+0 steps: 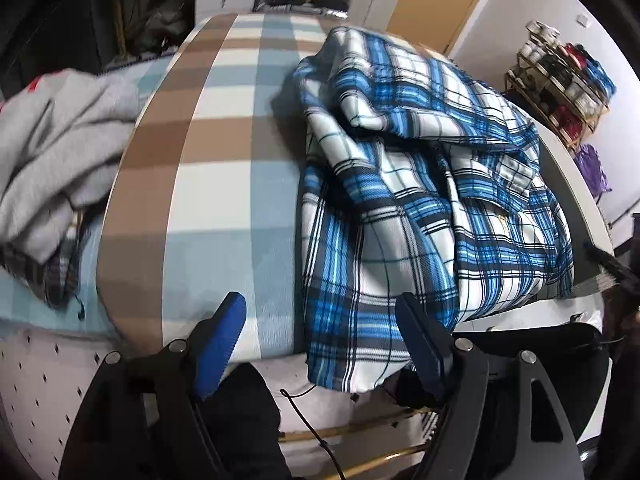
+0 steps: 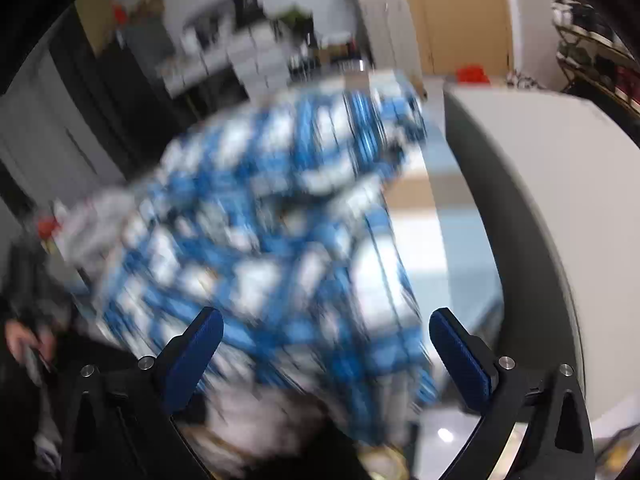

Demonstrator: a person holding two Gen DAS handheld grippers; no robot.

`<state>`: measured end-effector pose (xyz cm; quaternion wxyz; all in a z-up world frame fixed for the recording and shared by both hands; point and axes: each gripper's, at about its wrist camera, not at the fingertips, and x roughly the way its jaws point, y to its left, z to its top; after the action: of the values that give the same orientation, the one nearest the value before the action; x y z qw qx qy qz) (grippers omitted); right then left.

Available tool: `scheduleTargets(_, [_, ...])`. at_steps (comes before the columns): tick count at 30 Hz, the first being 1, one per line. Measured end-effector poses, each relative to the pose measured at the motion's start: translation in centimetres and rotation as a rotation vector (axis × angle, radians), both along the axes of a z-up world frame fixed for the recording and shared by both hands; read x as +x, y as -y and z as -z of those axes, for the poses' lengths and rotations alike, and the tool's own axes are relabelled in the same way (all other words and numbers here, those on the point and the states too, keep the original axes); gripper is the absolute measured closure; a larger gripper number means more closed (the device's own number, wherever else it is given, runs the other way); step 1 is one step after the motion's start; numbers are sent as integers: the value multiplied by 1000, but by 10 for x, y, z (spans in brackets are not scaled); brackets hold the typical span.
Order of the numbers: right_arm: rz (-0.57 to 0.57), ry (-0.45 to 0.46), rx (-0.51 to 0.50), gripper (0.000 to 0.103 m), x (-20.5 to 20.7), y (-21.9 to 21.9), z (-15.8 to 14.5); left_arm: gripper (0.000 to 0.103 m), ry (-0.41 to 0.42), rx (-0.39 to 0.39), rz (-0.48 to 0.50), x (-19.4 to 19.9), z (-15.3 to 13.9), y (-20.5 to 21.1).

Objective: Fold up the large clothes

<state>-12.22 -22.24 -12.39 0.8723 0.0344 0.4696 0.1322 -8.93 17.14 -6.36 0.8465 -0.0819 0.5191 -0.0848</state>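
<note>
Left wrist view: left tool (image 1: 320, 320) gapes wide and empty, soft plaid shirt (image 1: 420, 184) bunched ahead on the tabletop (image 1: 208, 184), its limp hem draped beside the right finger, best pinched there; right wrist view: right tool (image 2: 326, 334) wide, shirt (image 2: 256, 240) blurred ahead.

No readable text, labels, brands or numbers anywhere, right wrist view too blurred

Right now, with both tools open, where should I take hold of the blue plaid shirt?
Probably the blue plaid shirt at its near hem, which hangs over the table's front edge. Bring the left tool in from the near side: that edge is free of the table, while the rest is bunched.
</note>
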Motion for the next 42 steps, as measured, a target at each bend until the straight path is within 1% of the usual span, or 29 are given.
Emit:
scheduleTargets(2, [-2, -54, -59, 0, 0, 3, 23, 29, -27, 30, 42, 4, 7, 6])
scheduleTargets(3, [-4, -66, -68, 0, 0, 3, 30, 29, -37, 36, 54, 6, 11, 7])
scheduleTargets(5, [-12, -90, -53, 0, 4, 4, 40, 29, -86, 37, 71, 13, 22, 9])
scheduleTargets(7, [-34, -105, -24, 0, 9, 3, 45, 30, -116, 30, 78, 17, 27, 10])
scheduleTargets(8, [-38, -110, -30, 0, 12, 1, 47, 29, -101, 61, 71, 18, 25, 10])
scheduleTargets(9, [-44, -119, -37, 0, 14, 0, 50, 31, -108, 108, 63, 19, 27, 11])
scheduleTargets(11, [-51, -128, -34, 2, 16, -1, 52, 31, -100, 136, 91, 19, 27, 15])
scheduleTargets(13, [-33, -135, -34, 14, 15, 4, 51, 32, -95, 136, 98, 17, 27, 15])
scheduleTargets(14, [-16, -167, -15, 31, 15, 12, 50, 50, -87, 114, 103, 16, 24, 14])
scheduleTargets(15, [-15, -201, 33, 61, 17, 19, 51, 87, -88, 96, 105, 16, 22, 13])
scheduleTargets(16, [-20, -258, 138, 89, 18, 28, 53, 103, -121, 58, 113, 16, 23, 12])
scheduleTargets(17, [2, -272, 170, 98, 15, 33, 53, 103, -137, 20, 114, 18, 24, 14])
scheduleTargets(18, [12, -264, 160, 98, 12, 34, 52, 103, -133, 15, 115, 16, 24, 14])
scheduleTargets(19, [0, -262, 194, 99, 10, 33, 51, 103, -123, 25, 122, 14, 24, 15])
scheduleTargets(20, [-15, -272, 266, 99, 8, 33, 50, 103, -121, 25, 122, 13, 24, 16])
scheduleTargets(21, [-19, -274, 300, 99, 7, 31, 50, 103, -128, 1, 121, 13, 24, 15])
scheduleTargets(23, [-23, -274, 362, 99, 6, 28, 47, 103, -156, -104, 118, 13, 27, 11])
scheduleTargets(25, [-22, -250, 448, 100, 5, 26, 40, 103, -171, -246, 100, 12, 27, 2])
scheduleTargets(26, [-15, -244, 504, 100, 4, 27, 36, 103, -163, -325, 95, 12, 23, -4])
scheduleTargets(28, [6, -232, 652, 100, 2, 33, 25, 103, -146, -457, 71, 12, 11, -17])
scheduleTargets(30, [7, -187, 746, 100, 2, 29, 13, 103, -117, -526, 60, 13, -1, -28])
scheduleTargets(31, [14, -160, 786, 100, 0, 31, 4, 103, -96, -536, 52, 13, -8, -31])
scheduleTargets(33, [13, -125, 856, 100, -4, 34, -9, 103, -67, -517, 50, 11, -18, -36])
scheduleTargets(34, [7, -101, 869, 100, -7, 34, -15, 103, -58, -495, 42, 11, -20, -39])
scheduleTargets(35, [2, -84, 862, 100, -9, 34, -20, 103, -58, -475, 37, 9, -19, -41])
scheduleTargets(37, [10, -79, 873, 100, -12, 34, -19, 103, -76, -429, 31, 6, -7, -40])
scheduleTargets(39, [26, -81, 863, 100, -14, 37, -14, 103, -92, -353, 4, 8, 3, -36])
scheduleTargets(41, [47, -111, 852, 100, -15, 44, -5, 103, -141, -310, -15, 11, 21, -34])
scheduleTargets(42, [54, -120, 830, 100, -15, 48, -3, 103, -170, -300, -27, 12, 28, -32])
